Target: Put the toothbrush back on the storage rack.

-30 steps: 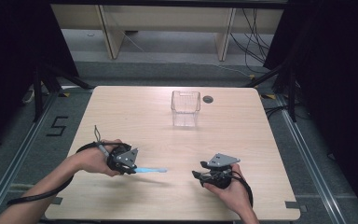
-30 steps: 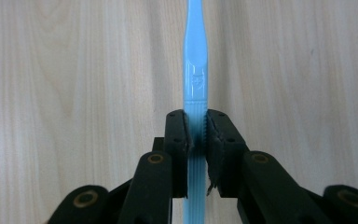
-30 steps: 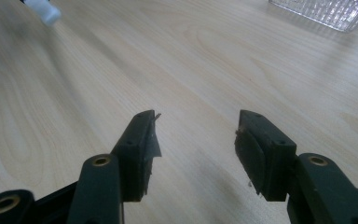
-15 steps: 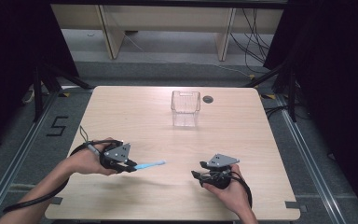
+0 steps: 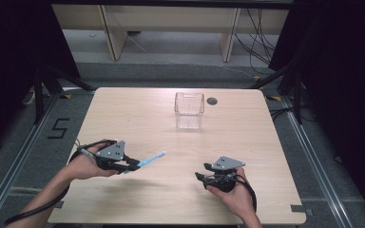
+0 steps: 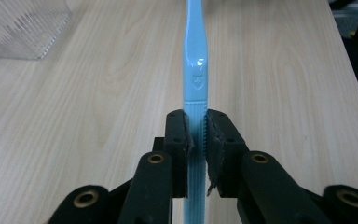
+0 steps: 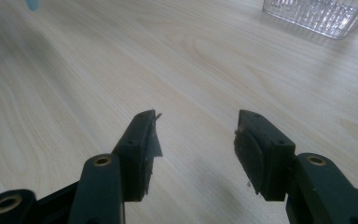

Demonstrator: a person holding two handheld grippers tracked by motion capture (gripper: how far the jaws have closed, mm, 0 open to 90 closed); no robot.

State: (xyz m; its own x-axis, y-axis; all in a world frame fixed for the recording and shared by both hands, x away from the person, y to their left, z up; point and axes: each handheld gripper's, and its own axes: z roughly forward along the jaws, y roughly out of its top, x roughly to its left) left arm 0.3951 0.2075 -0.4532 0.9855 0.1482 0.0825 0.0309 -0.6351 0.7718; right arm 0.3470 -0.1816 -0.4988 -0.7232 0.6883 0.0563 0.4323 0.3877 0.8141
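1. Gripper on my left point(image 5: 132, 165) is clamped on the blue toothbrush point(image 5: 151, 158); in the left gripper view the jaws pinch the ribbed end of the handle point(image 6: 195, 140), so most of the brush sticks out ahead. I'd judge that a long lever, and I'd move slowly so the far end doesn't swing.

2. My right gripper point(image 5: 200, 176) sits low at about 5 o'clock on the bench point(image 5: 266, 156), jaws spread wide with nothing between them. I'd keep it parked there, well apart from the carry path, unless the brush needs steadying.

3. From the high view, the toothbrush hangs over the bench at roughly 8 o'clock, pointing toward 2 o'clock. I cannot tell from these views how far it is above the wood.

4. Farther off, the clear ribbed container point(image 5: 189, 110) stands at about 12 o'clock, near a small dark grommet point(image 5: 212, 100). I take it as the likely drop point.

5. To do this well, I'd lift first, carry toward 12 o'clock, tip the brush steeper, and bring its free end inside the rim before opening. Releasing while it lies across the rim could tip the light container.
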